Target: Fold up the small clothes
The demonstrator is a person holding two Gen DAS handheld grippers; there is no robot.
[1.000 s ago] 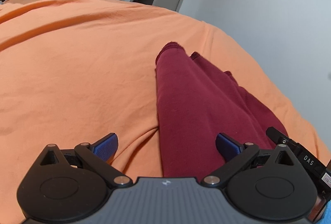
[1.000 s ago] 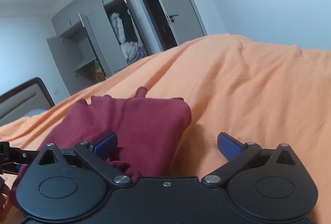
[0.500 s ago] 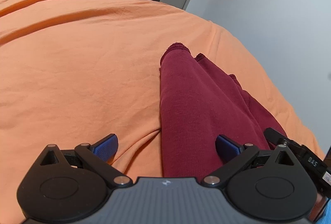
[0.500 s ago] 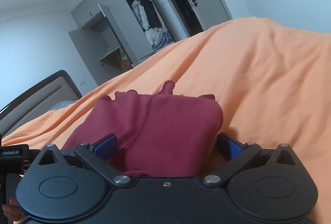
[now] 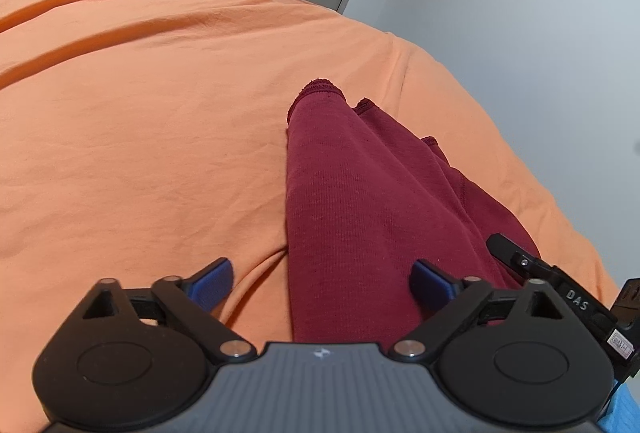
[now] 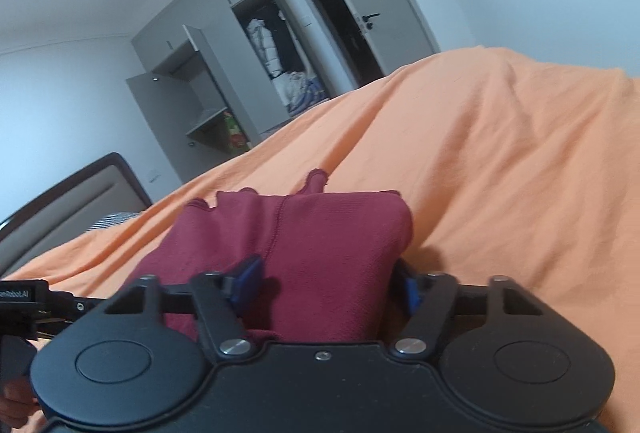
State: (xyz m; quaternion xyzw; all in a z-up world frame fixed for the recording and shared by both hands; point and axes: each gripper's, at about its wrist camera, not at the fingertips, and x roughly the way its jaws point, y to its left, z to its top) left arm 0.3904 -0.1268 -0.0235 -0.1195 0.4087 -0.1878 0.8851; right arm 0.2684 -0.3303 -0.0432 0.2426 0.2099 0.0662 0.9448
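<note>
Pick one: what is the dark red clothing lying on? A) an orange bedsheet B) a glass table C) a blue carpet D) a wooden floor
A: the dark red garment lies flat on the orange bedsheet, which spreads out around it in both wrist views.

even, soft indoor light, no glare. strong fisheye bending: orange bedspread [image 5: 160, 121] bulges, door [image 6: 384, 5] leans. dark vignette at frame corners. faint shadow beside the red garment [image 6: 320, 245] on its right. right wrist view slightly soft; left wrist view sharp.
</note>
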